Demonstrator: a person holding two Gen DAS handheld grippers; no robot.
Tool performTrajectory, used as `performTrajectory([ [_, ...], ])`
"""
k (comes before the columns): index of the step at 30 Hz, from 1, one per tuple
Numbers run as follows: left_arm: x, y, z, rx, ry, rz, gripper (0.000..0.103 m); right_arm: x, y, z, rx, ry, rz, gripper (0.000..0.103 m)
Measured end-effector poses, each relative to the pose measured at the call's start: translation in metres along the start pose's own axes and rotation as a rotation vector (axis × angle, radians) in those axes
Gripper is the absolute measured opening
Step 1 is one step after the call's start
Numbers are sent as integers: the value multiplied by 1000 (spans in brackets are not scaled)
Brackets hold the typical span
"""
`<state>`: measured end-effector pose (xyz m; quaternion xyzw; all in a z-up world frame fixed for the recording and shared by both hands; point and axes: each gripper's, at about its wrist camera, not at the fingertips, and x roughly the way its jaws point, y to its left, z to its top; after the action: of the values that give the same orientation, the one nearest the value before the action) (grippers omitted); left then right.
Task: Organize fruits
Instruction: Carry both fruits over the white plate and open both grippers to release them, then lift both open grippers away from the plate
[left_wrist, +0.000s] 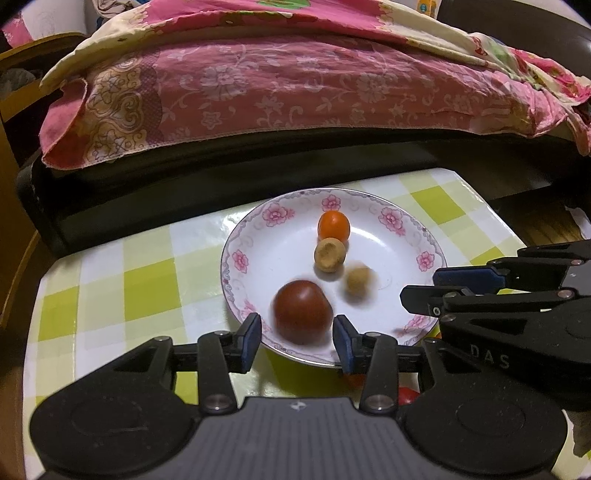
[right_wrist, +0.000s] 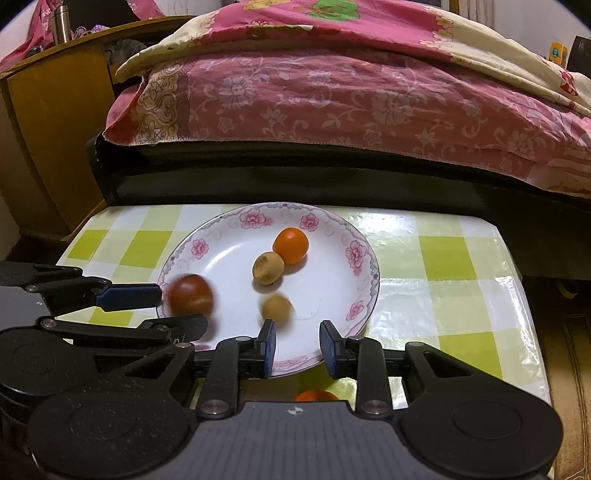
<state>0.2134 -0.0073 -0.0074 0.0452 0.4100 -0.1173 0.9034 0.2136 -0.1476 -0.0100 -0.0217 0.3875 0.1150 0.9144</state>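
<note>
A white plate with pink flowers (left_wrist: 391, 218) (right_wrist: 207, 251) holds a small orange fruit (left_wrist: 333, 226) (right_wrist: 290, 245), a still tan fruit (left_wrist: 330, 254) (right_wrist: 268, 267), a blurred tan fruit (left_wrist: 357, 280) (right_wrist: 276, 308) and a blurred dark red fruit (left_wrist: 303, 311) (right_wrist: 191, 295). My left gripper (left_wrist: 297, 341) is open over the plate's near rim, jaws either side of the red fruit and apart from it. My right gripper (right_wrist: 297, 349) is open and empty over the near rim, just right of the blurred tan fruit; it also shows in the left wrist view (left_wrist: 439, 288).
The plate sits on a small table with a green and white checked cloth (left_wrist: 147, 273) (right_wrist: 443, 258). More fruit lies near the front edge, an orange one (right_wrist: 316, 395) and a red one (left_wrist: 406, 395). A bed with pink bedding (left_wrist: 258, 85) stands close behind.
</note>
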Motion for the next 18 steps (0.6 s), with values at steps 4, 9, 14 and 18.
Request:
performTrajectory([
  [4, -1, 1, 1, -4, -5, 6, 53, -1, -2, 0, 6, -6, -7, 31],
  [9, -5, 4, 2, -19, -18, 12, 53, -4, 0, 0, -1, -16, -7, 33],
  [14, -10, 8, 3, -29, -27, 18, 54, -7, 2, 1, -15, -28, -9, 37],
  [18, -13, 10, 2, -37, -27, 19, 56, -9, 3, -1, -25, -31, -11, 40],
])
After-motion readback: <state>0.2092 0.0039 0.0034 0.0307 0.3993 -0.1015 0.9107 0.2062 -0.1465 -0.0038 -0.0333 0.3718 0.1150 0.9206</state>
